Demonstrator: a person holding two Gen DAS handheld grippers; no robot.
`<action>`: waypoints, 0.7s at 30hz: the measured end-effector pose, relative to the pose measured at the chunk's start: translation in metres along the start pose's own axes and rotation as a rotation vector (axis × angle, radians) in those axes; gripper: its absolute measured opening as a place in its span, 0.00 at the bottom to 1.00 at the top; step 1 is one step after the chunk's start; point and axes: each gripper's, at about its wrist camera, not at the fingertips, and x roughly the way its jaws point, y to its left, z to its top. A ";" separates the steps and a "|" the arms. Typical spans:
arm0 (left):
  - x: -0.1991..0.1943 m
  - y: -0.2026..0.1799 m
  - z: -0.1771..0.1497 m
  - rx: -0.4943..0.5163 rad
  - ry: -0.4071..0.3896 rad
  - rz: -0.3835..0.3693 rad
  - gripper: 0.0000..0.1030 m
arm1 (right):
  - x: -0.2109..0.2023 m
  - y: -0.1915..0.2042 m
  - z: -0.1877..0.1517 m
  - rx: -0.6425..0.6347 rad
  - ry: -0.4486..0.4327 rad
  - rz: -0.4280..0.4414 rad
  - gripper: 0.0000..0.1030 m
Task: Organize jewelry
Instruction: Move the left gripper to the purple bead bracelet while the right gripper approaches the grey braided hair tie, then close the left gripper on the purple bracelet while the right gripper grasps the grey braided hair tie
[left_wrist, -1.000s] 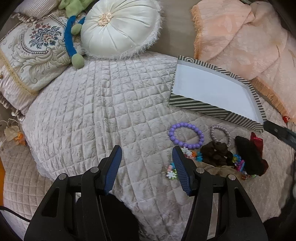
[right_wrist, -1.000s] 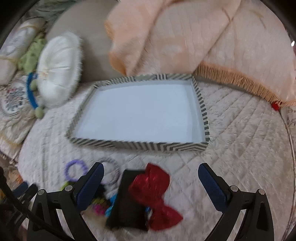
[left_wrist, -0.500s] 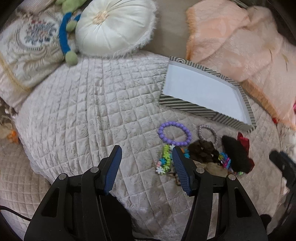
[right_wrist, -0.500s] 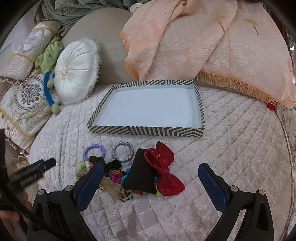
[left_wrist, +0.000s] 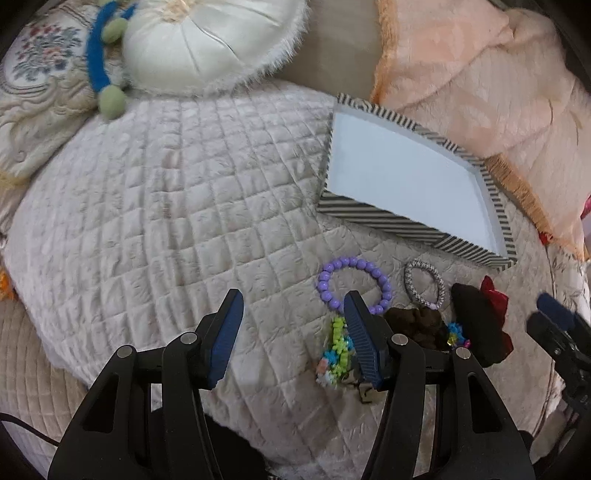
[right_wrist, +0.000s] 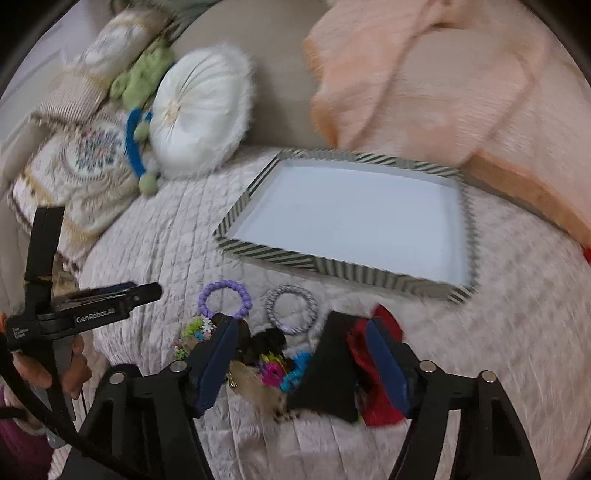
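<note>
A heap of jewelry lies on the quilted bed in front of a striped tray (left_wrist: 384, 218) (right_wrist: 280, 254) with a bare white floor. It holds a purple bead bracelet (left_wrist: 347, 261) (right_wrist: 225, 283), a silver-grey ring band (left_wrist: 409, 280) (right_wrist: 291, 287), a brown scrunchie (left_wrist: 417, 321), a colourful flower string (left_wrist: 338, 339), a black cloth piece (left_wrist: 476, 317) (right_wrist: 328, 369) and a red bow (left_wrist: 493, 295) (right_wrist: 376, 410). My left gripper (left_wrist: 293, 299) is open beside the bracelet, holding nothing. My right gripper (right_wrist: 301, 332) hovers over the heap, jaws closing, with the black piece and small bits between them, pads not pressing.
A round white cushion (left_wrist: 207, 40), an embroidered pillow (left_wrist: 33, 74) and a green-and-blue plush toy (left_wrist: 103, 70) lie at the back left. A peach blanket (left_wrist: 480, 74) is piled behind the tray. A person's hand (right_wrist: 74, 365) holds the left gripper.
The left view has slid toward the heap, which now sits nearer its right finger. The right gripper's jaws have narrowed and now straddle the heap.
</note>
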 end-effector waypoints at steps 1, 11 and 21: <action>0.006 -0.002 0.002 0.012 0.007 0.003 0.55 | 0.010 0.004 0.005 -0.019 0.020 0.002 0.65; 0.057 -0.011 0.017 0.095 0.095 0.042 0.55 | 0.114 -0.004 0.019 -0.117 0.213 -0.071 0.54; 0.079 -0.026 0.016 0.157 0.082 0.056 0.21 | 0.126 -0.006 0.017 -0.185 0.201 -0.065 0.19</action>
